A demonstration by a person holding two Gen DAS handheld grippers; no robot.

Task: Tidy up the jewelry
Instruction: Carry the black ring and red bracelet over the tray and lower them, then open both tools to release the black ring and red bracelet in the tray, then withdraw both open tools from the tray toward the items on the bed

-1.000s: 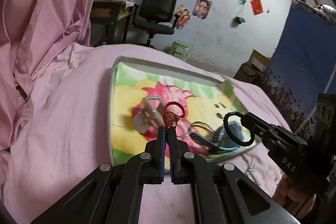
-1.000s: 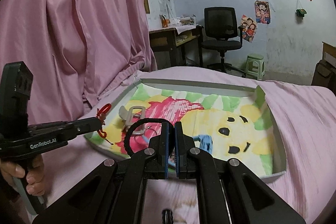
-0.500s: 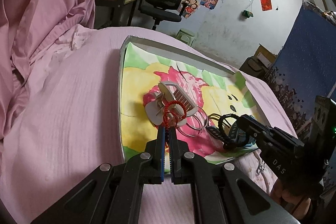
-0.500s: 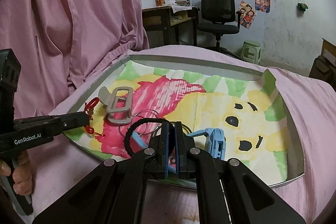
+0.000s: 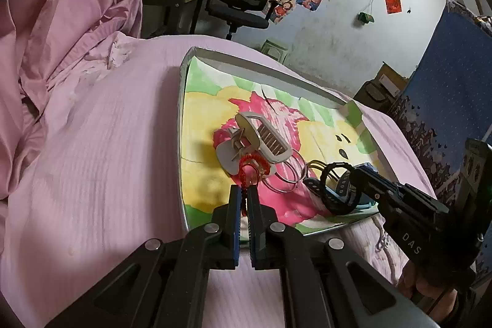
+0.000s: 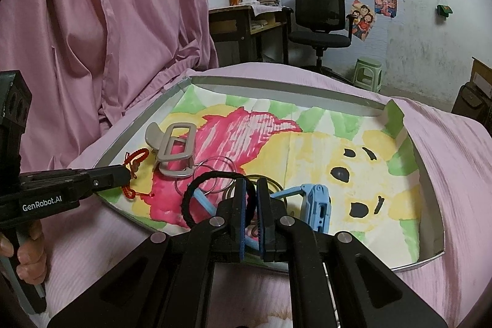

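Note:
A shallow tray point(image 6: 276, 83) lined with a painted paper sheet lies on the pink bed. My left gripper point(image 5: 244, 189) is shut on a red braided bracelet point(image 5: 253, 163), which hangs just above the tray's near left corner beside a grey hair claw point(image 5: 261, 137). From the right wrist view, the left gripper point(image 6: 126, 174) and the red bracelet point(image 6: 135, 157) sit at the tray's left edge. My right gripper point(image 6: 252, 183) is shut on a black band point(image 6: 184, 205), held low over several metal rings point(image 6: 215, 171) and a blue watch-like piece point(image 6: 316, 202).
Pink curtain point(image 6: 107, 20) hangs on the left, close to the tray. The right half of the tray's lining point(image 6: 353, 162) carries nothing. A desk and an office chair point(image 6: 319, 17) stand far behind the bed. A hand point(image 6: 27, 254) grips the left handle.
Both grippers have dipped toward the tray, which now fills more of each view. The black band has come down over the rings. Both bracelets stay gripped.

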